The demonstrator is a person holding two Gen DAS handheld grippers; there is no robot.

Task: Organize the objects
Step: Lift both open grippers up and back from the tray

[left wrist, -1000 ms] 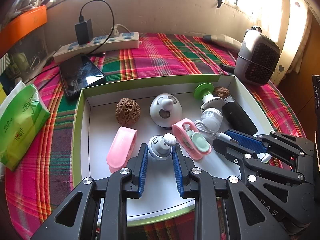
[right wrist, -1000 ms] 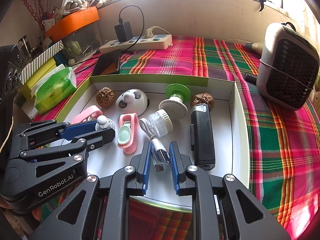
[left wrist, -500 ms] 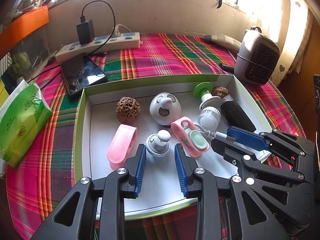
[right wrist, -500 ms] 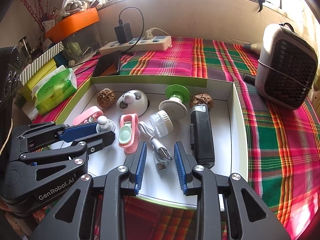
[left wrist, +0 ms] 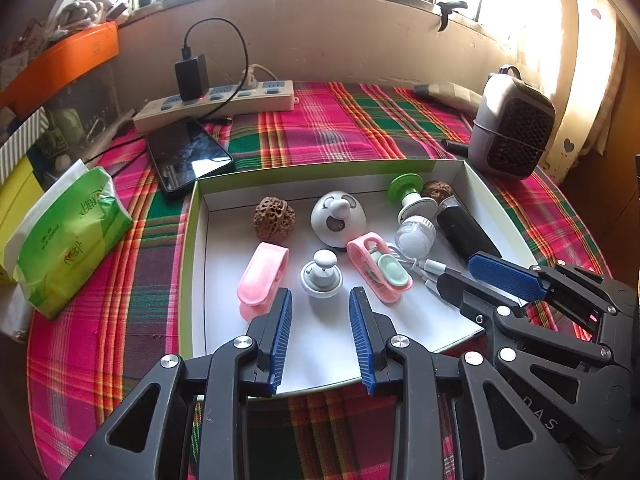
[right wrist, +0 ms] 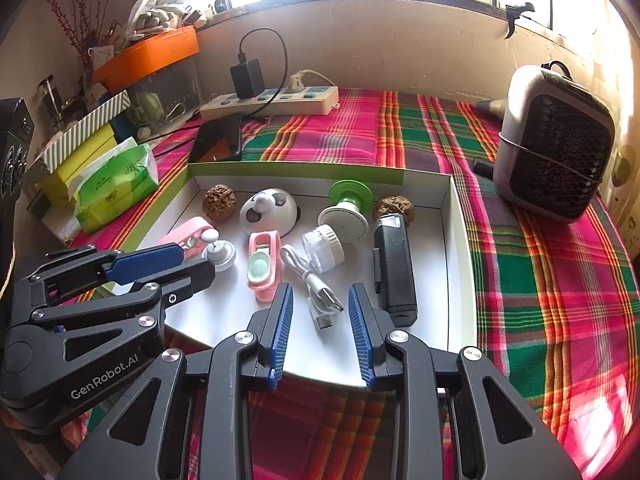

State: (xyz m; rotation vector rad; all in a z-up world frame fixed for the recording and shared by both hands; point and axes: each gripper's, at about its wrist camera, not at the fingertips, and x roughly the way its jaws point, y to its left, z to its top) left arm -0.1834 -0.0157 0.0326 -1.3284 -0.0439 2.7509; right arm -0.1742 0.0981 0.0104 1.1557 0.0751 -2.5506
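A white tray with a green rim (left wrist: 192, 240) (right wrist: 460, 240) holds several small things. A grey knob (left wrist: 322, 276) (right wrist: 219, 254) lies just ahead of my left gripper (left wrist: 320, 296), which is open and empty. A white USB cable (right wrist: 316, 284) (left wrist: 424, 270) lies between the tips of my right gripper (right wrist: 320, 294), open and empty. Also in the tray: a pink clip (left wrist: 262, 276), a pink holder with a mint pad (left wrist: 380, 270) (right wrist: 262, 266), two walnuts (left wrist: 274, 218) (right wrist: 394, 206), a panda dome (right wrist: 270, 212), a clear jar (right wrist: 324, 246), a green-topped spool (right wrist: 346, 204) and a black lighter (right wrist: 394, 272).
The tray sits on a plaid cloth (right wrist: 540, 280). A grey fan heater (right wrist: 556, 140) stands at the right. A phone (left wrist: 188, 156) and power strip (left wrist: 216, 104) lie behind the tray. A green tissue pack (left wrist: 68, 232) lies at the left.
Both grippers have opened and drawn back toward the tray's near edge. The left let go of the grey knob; the right let go of the USB cable.
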